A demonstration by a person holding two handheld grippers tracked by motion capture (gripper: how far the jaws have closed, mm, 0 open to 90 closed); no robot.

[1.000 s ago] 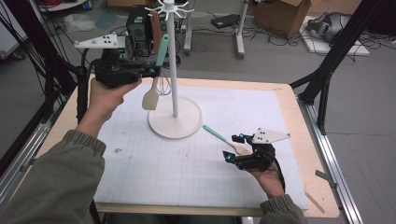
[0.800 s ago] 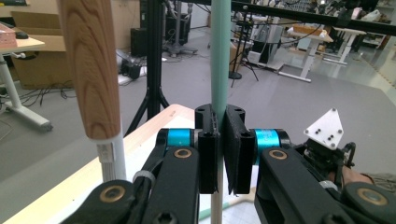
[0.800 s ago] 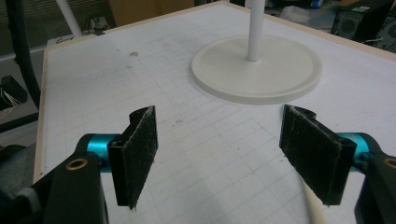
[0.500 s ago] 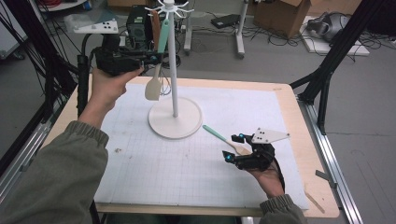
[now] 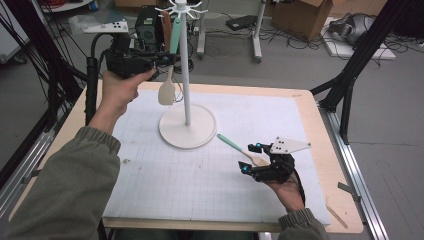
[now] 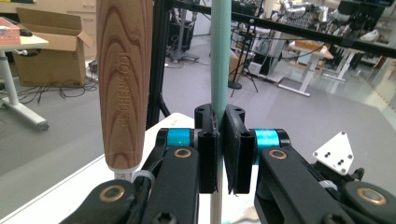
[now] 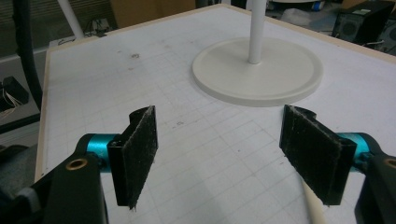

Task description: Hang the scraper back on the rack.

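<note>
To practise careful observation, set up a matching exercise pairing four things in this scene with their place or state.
Things:
1. left hand-held gripper
2. right hand-held gripper
3. wooden-handled utensil
4. white stand

States:
A. hanging beside the pole
B. open, low over the mat
C. standing on the mat
D. shut on the mint-handled spatula

Pairs: 1-D, 2-B, 3-A, 4-C

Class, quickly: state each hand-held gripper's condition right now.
Left hand-held gripper: shut on the green spatula handle.
Right hand-held gripper: open, holding nothing.
</note>
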